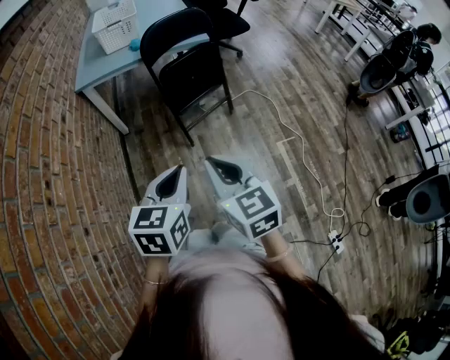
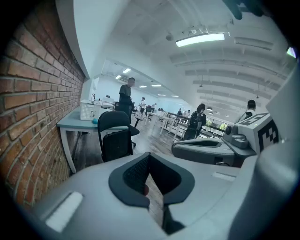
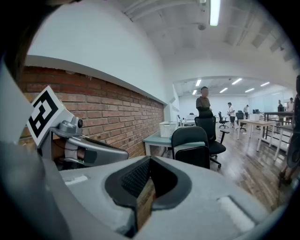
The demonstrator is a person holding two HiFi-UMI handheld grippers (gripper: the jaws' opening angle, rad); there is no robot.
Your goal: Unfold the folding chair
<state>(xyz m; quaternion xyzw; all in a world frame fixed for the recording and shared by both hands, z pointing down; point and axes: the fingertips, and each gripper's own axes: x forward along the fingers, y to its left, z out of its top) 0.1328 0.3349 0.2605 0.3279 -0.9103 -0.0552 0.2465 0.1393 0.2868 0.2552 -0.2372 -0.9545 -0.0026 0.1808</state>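
Two grippers: side by side low in the head view, both aimed toward the chair, well short of it.
Brick wall [image 1: 49,140]: far left, curving down the frame edge.
Table [image 1: 105,63]: against the wall, top left; white basket [image 1: 114,24] on it, small blue item [image 1: 134,45] just beside the basket.
Left gripper [image 1: 171,181]: jaws closed together, nothing between the pads.
Folding chair [image 1: 186,67]: black, standing on the wood floor [image 1: 281,84] just in front of the table; seat panel looks near upright against the frame, not yet opened out; touched by neither gripper.
Right gripper [image 1: 223,170]: jaws closed together, empty; just right of the left one.
Office chair [image 1: 225,21]: behind the folding chair, top centre.
White cable [image 1: 302,151]: snaking over the floor right of the folding chair, down to a power strip [image 1: 336,242].
People [image 3: 204,99]: several standing far back in the room, seen in both gripper views.
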